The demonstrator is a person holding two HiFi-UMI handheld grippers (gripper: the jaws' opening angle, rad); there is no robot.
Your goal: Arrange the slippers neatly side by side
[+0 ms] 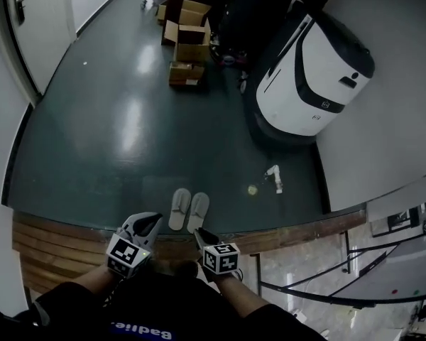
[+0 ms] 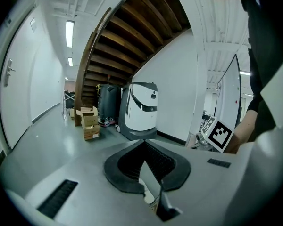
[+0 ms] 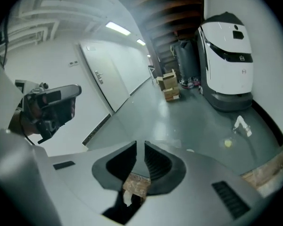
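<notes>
Left gripper [image 1: 151, 224]: jaws closed, tips meeting, nothing between them. It is held in the person's left hand over the wooden step [image 1: 57, 234], and its marker cube faces up.

Right gripper [image 1: 203, 234]: jaws parted by a narrow gap, nothing between them. It is near the left gripper, over the same step.

Item 1: 2 slippers [image 1: 188, 210], white, on the dark green floor just ahead of both grippers, between their lines of aim. They lie parallel, just beside each other, heels at the step's edge.

Item 2: small white object [image 1: 274, 178] and yellowish scrap [image 1: 252, 190], ahead and to the right of the right gripper.

Item 3: white floor machine [image 1: 314, 69], far ahead on the right.

Item 4: cardboard boxes [image 1: 186, 42], far ahead of the left gripper.
</notes>
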